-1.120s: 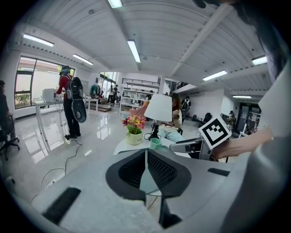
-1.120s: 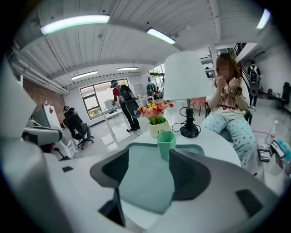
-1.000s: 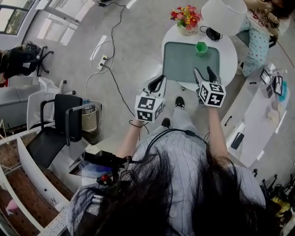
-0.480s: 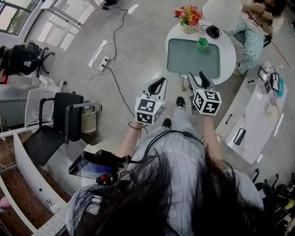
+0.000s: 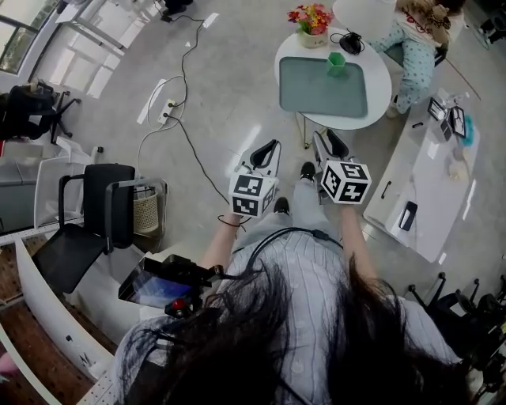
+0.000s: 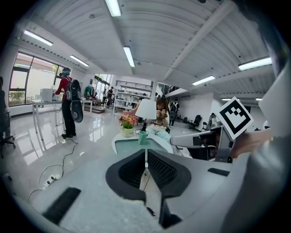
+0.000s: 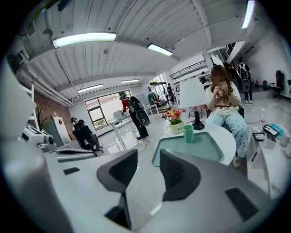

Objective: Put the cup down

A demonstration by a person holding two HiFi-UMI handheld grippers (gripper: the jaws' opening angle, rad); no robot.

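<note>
The cup [image 5: 337, 64] stands upright on the tray [image 5: 316, 95], near the flowers [image 5: 311, 17], on the round table [image 5: 383, 75]. Nothing touches it, so it looks put down already. Your right gripper [image 5: 328, 141] is well away from the table. Its jaws are a little apart, have just been closing, and hold nothing. Your left gripper [image 5: 268, 148] is pressed together and empty too, with no job here.

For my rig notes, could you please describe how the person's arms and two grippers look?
The left gripper and right gripper are pale grey shells with black ribbed fingers. Each carries a white cube printed with black square markers. The person wears a grey striped top that leaves the forearms bare, with a dark band on the left wrist.
</note>
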